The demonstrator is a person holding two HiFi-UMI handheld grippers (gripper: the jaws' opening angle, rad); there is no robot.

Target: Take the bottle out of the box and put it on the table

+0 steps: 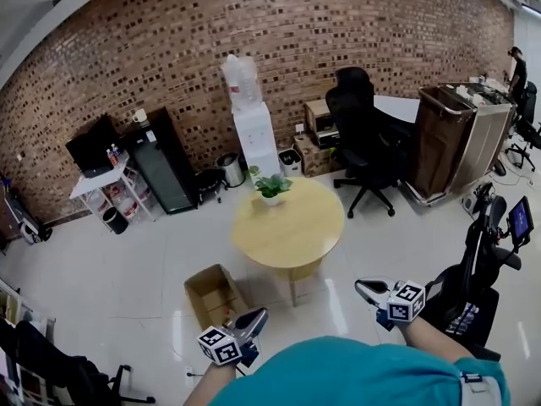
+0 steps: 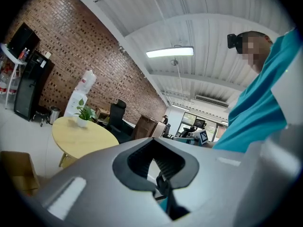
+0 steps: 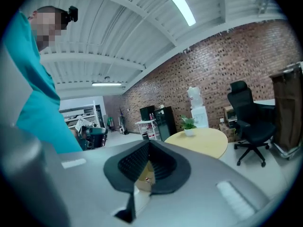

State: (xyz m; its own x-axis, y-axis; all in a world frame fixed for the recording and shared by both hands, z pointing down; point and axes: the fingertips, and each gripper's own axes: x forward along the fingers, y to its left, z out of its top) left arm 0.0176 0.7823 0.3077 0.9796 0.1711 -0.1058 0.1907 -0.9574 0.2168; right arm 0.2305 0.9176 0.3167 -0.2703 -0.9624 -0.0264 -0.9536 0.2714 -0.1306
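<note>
1. Jaws pressed together and empty on both sides in the head view. The left gripper (image 1: 258, 315) and the right gripper (image 1: 363, 288) sit low, on the near side of the round table (image 1: 292, 239). The cardboard box (image 1: 215, 296) stands open on the floor just beside the table's near-left edge. Its inside looks plain brown from here, so I cannot tell where the bottle lies.
2. In the left gripper view, the left gripper (image 2: 152, 139) has its pads meeting with nothing between them, and it looks roughly level across the room. The table (image 2: 83, 137) is ahead, with a potted plant (image 2: 83, 113) on its far side. One corner of the box (image 2: 16, 169) shows low, nearer than the table.
3. In the right gripper view, the right gripper (image 3: 149, 142) is likewise closed on nothing. The table (image 3: 203, 138) lies ahead, and no bottle shows.
4. My reading is that the reach to the box is the step in hand.
   - The left gripper is the nearer one, so it should tip down over the box.
   - Find the bottle before descending, and spread the jaws above the flaps.
   - Grip the bottle's body and lift it straight up.
   - Set it on the table's bare near side, away from the plant.
</note>
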